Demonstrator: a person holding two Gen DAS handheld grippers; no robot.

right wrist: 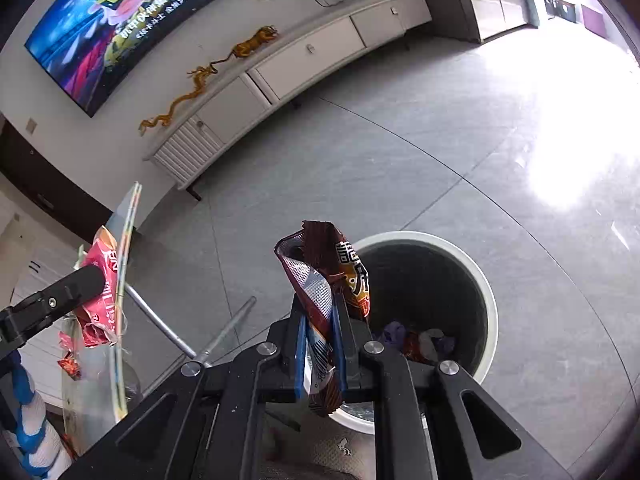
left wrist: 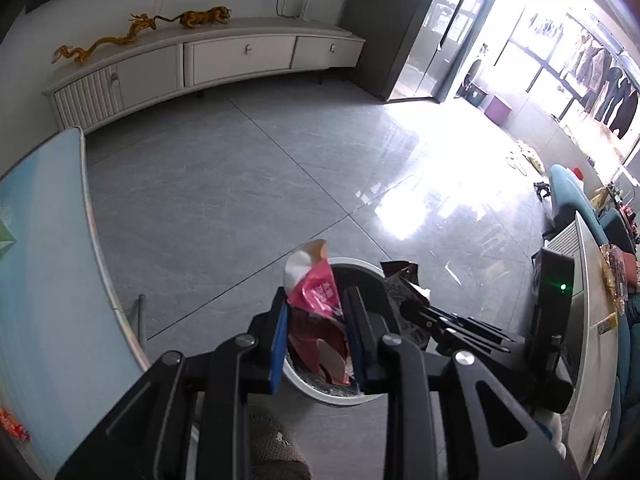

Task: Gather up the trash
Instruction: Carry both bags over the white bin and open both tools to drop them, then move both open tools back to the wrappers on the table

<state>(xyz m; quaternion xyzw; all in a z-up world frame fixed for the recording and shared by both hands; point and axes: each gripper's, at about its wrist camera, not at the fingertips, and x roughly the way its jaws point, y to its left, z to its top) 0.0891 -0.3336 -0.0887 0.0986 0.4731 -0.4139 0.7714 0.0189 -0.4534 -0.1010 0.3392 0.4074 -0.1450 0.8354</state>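
Note:
In the left wrist view my left gripper (left wrist: 316, 296) is shut on a crumpled pink and white wrapper (left wrist: 316, 288), right above a round bin (left wrist: 332, 397) with a white rim and dark inside. From the right, my right gripper (left wrist: 420, 312) reaches in over the same bin with a brown wrapper (left wrist: 400, 280). In the right wrist view my right gripper (right wrist: 319, 300) is shut on this brown and silver snack wrapper (right wrist: 320, 264), just left of the bin's (right wrist: 490, 300) opening. Some trash (right wrist: 424, 344) lies at the bin's bottom. The left gripper (right wrist: 92, 280) shows at the left with the pink wrapper (right wrist: 100, 304).
A glass-topped table (left wrist: 48, 248) stands left of the bin, its metal legs (right wrist: 224, 332) close by. A white side table (left wrist: 592, 320) and a teal sofa (left wrist: 568, 184) are at the right. A long white TV cabinet (left wrist: 240, 56) lines the far wall across grey tiled floor (left wrist: 240, 184).

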